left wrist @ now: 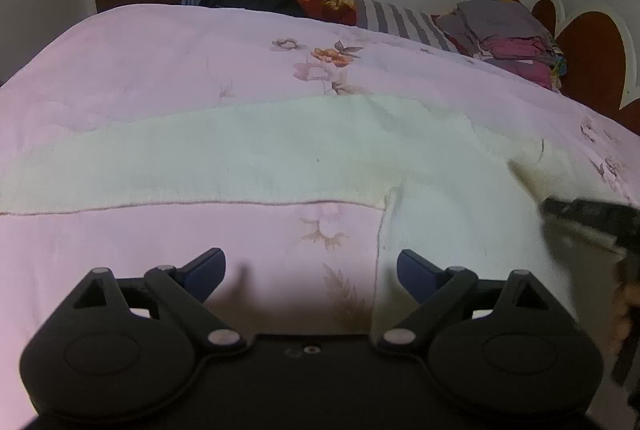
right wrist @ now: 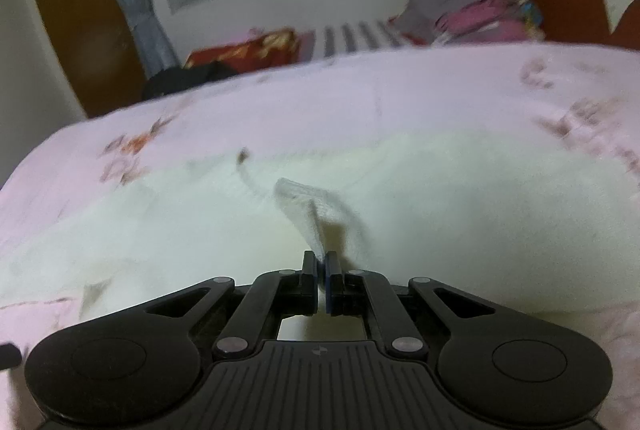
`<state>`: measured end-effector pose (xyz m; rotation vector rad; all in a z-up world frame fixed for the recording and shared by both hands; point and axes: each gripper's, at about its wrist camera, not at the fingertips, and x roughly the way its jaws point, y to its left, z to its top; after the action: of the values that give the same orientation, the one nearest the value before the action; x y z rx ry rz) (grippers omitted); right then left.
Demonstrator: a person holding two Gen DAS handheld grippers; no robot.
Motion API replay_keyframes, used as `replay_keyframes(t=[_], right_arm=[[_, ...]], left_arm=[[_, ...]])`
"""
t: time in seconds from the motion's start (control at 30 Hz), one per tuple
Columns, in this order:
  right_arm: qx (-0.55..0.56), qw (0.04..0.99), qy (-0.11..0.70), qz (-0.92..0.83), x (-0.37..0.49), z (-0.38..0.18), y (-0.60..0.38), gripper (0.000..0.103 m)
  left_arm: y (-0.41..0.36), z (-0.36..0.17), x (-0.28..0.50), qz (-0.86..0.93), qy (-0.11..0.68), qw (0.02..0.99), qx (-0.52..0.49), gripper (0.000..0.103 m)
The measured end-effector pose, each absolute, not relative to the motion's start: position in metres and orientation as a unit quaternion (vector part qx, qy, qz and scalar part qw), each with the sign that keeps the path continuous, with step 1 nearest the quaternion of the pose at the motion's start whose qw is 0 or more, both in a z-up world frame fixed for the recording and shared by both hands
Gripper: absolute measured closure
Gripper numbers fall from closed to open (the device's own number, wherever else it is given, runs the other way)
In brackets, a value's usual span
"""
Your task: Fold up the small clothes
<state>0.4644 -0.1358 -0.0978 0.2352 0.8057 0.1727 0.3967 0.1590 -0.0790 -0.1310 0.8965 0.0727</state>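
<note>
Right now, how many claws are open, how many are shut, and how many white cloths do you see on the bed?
Open claws: 1, the left claw, holding nothing.
Shut claws: 1, the right claw, pinching an edge of the cloth.
White cloths: 1, the white cloth spread on the pink quilt.
Total: 3 things.

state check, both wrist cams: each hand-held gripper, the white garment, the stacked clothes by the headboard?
left hand-held gripper: open, empty, above the pink quilt.
right hand-held gripper: shut on a raised edge of the white garment.
white garment: spread across the quilt, not yet folded, one edge lifted.
stack of clothes: folded, piled near the headboard.
</note>
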Motion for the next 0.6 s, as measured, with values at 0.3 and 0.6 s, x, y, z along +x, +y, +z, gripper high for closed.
replay_keyframes(t=[0.3,0.6], right_arm=[[0.097,0.935,0.335,0.066,0.431,-0.087,-0.137,0.027],[0.167,0.913,0.372,-0.006,0.388,-0.098,-0.248,0.062]], left_arm=[[0.122,-0.08,0.424,-0.018,0.439,0.896,-0.064,0.026],[0.025,-0.107,0.472,-0.128,0.462,0.872,-0.096,0.068]])
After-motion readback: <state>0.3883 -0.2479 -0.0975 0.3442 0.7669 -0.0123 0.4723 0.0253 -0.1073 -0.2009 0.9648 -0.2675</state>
